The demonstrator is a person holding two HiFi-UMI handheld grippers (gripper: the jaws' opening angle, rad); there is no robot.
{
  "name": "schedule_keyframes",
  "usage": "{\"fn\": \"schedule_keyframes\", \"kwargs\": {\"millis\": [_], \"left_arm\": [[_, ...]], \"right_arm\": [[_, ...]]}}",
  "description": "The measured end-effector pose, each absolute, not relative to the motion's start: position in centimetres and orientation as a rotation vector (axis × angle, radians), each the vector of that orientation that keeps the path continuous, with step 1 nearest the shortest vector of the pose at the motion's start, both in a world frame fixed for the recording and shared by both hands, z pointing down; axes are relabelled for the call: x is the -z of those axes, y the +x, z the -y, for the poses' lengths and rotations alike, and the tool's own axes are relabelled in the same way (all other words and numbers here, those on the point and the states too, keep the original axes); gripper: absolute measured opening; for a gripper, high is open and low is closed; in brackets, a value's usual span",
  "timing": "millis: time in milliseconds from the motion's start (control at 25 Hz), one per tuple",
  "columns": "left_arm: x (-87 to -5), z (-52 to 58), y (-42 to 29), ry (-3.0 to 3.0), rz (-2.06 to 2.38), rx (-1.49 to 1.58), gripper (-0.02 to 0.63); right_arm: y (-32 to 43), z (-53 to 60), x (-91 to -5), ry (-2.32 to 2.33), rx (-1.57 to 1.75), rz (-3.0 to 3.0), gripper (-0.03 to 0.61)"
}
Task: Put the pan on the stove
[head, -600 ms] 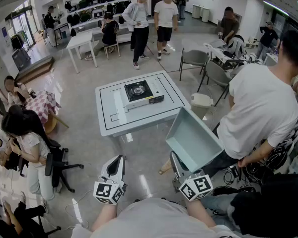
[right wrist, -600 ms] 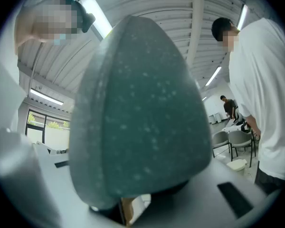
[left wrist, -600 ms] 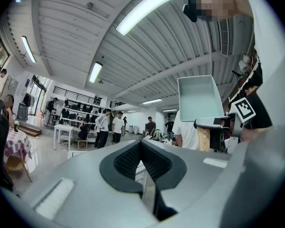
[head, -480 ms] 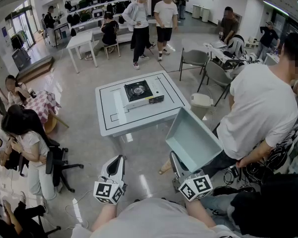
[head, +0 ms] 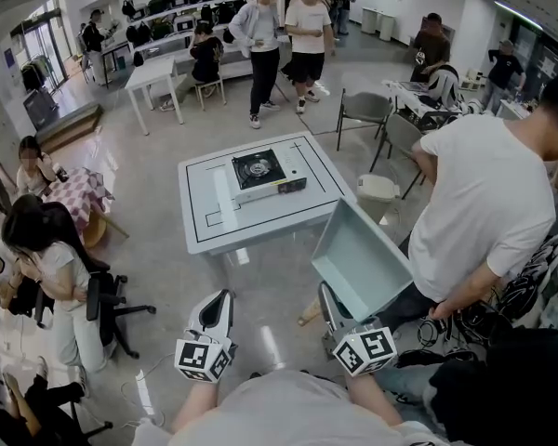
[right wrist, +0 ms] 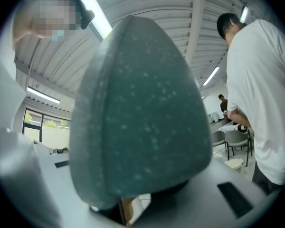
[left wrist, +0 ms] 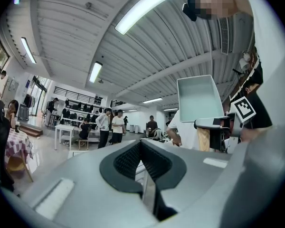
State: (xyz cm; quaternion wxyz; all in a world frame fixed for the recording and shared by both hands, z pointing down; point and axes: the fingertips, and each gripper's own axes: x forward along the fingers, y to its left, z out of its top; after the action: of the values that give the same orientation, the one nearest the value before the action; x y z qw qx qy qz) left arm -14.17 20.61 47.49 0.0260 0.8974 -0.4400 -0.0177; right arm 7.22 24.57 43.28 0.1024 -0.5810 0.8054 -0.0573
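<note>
Pan is off the stove: you hold it in the air at the near right, tipped up so its open side faces left and up, with its square grey-green body beyond your right gripper. That gripper's jaws are clamped on the pan's wooden handle, and the pan's speckled underside fills most of the right gripper view. Your left gripper is held beside it at the near left, well apart from the pan; its jaws are pressed together with nothing between them. The stove sits farther off, on the far right part of the pale table, its burner bare and nothing on it. The table stands beyond both grippers, with open floor between it and you. A person in a white shirt bends over just to the right of the pan.
</note>
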Motion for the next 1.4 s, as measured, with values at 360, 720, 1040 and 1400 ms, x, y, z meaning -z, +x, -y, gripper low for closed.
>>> {"fn": "schedule_keyframes", "kwargs": {"millis": [360, 720, 1040, 1400], "left_arm": [[-47.5, -20.8, -12.8, 2.750, 1.407, 0.031, 0.009], [-47.8, -20.4, -10.2, 2.712, 1.456, 0.039, 0.009], [-48.2, -17.2, -10.1, 2.701, 1.477, 0.029, 0.009], [-50.6, -4.3, -12.5, 2.697, 1.450, 0.053, 0.011]], "right_arm": [[9.0, -24.1, -43.1, -1.677, 0.164, -2.395, 0.120], [11.3, -23.0, -43.6, -1.626, 0.172, -2.448, 0.120], [11.4, -19.3, -44.0, -1.607, 0.191, -2.462, 0.120], [8.9, -7.3, -46.1, -1.637, 0.180, -2.477, 0.120]]}}
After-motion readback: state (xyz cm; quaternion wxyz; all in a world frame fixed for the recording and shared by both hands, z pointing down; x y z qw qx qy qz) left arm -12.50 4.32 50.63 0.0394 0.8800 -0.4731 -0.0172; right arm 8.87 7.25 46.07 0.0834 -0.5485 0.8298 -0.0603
